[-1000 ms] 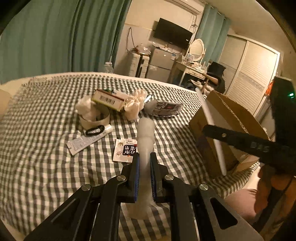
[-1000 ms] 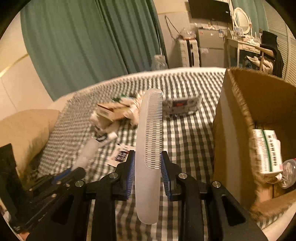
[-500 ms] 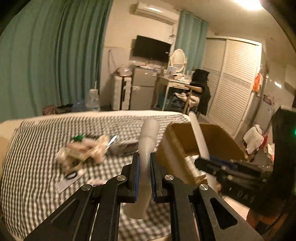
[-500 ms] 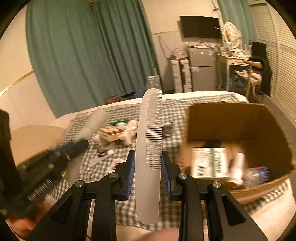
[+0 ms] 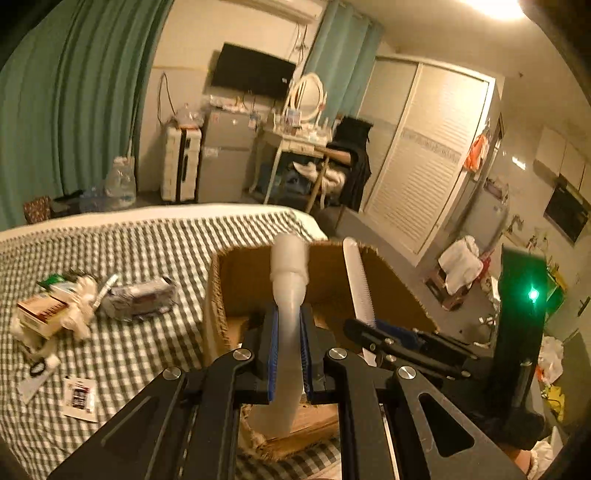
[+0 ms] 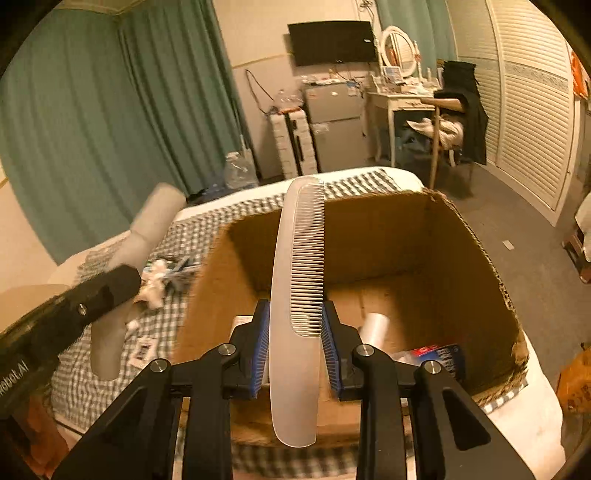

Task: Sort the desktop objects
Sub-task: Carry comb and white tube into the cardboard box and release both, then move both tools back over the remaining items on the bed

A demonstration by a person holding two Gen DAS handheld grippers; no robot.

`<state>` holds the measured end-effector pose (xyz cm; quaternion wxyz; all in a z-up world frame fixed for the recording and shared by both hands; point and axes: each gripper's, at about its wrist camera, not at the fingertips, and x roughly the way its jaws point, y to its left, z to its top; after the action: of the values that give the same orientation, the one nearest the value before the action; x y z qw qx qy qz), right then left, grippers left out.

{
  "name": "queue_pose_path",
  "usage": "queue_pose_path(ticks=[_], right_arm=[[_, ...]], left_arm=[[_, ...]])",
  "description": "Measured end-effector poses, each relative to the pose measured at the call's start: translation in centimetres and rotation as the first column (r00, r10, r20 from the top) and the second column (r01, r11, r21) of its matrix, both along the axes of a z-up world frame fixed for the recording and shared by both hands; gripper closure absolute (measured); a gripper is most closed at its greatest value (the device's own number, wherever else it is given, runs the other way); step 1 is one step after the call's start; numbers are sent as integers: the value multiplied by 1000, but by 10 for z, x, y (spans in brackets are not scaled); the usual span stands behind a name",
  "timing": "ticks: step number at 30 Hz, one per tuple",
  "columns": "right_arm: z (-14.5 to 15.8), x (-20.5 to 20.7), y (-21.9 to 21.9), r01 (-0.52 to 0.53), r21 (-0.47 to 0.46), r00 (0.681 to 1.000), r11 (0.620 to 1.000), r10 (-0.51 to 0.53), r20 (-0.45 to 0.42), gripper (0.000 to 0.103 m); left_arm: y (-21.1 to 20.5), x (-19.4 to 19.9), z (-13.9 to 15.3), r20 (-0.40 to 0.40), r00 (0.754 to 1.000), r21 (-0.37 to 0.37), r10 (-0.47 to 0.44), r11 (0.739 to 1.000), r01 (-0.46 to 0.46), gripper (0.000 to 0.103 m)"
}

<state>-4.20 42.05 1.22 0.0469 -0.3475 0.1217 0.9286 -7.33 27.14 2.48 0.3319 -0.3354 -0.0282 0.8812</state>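
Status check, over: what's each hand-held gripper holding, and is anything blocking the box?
Left hand-held gripper shut on white tube. Right hand-held gripper shut on white comb. Both over the open cardboard box. Nothing blocking the drop.

Dim amber light from a glaring ceiling lamp (image 5: 495, 5); fisheye-bent edges, slight blur.

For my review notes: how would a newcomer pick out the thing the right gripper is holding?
Find the big open cardboard box on the checked bedspread. Above its opening, the right gripper is shut on a long, flat, frosted-white comb with fine teeth along one edge. The left gripper's tube is round and toothless.
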Motion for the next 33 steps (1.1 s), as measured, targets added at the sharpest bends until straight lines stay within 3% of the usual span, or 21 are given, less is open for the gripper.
queue_pose_path(ticks=[5, 7, 9, 11, 14, 15, 19, 21, 24, 29, 33], right_arm=[[-13, -6, 20, 42, -11, 999, 999, -41, 27, 74], [-14, -4, 25, 58, -10, 998, 998, -58, 31, 46], [-13, 2, 29, 85, -15, 996, 996, -84, 19, 41], [-11, 7, 31, 98, -33, 995, 995, -98, 15, 41], [-4, 15, 27, 105, -30, 994, 994, -105, 2, 41], [-2, 16, 27, 107, -29, 994, 994, -108, -2, 41], [9, 25, 22, 99, -52, 995, 994, -100, -19, 41], [15, 31, 15, 90, -42, 995, 995, -92, -30, 41], [25, 36, -1, 57, -39, 997, 998, -59, -49, 41], [31, 38, -40, -27, -26, 997, 999, 25, -71, 41], [23, 29, -82, -107, -7, 992, 994, 106, -74, 40]], left_arm=[[15, -12, -20, 30, 999, -31, -29, 999, 30, 92], [18, -13, -24, 45, 998, -55, -39, 998, 42, 87], [15, -15, -29, 69, 997, -63, -40, 997, 44, 80], [13, -11, -29, 79, 996, -64, -30, 997, 35, 72], [2, -5, -22, 61, 998, -40, -20, 999, 22, 36], [-1, -3, -18, 53, 998, -33, -21, 999, 23, 29], [-10, 10, 2, 11, 1000, -37, -22, 999, 23, 24], [-21, 16, 12, -22, 1000, -34, -3, 999, 2, 12], [-42, 22, 20, -48, 998, -26, 28, 999, -29, 8], [-103, 20, 16, -94, 987, -79, 127, 988, -134, 1], [-168, 12, -3, -118, 967, -150, 225, 959, -242, 0]])
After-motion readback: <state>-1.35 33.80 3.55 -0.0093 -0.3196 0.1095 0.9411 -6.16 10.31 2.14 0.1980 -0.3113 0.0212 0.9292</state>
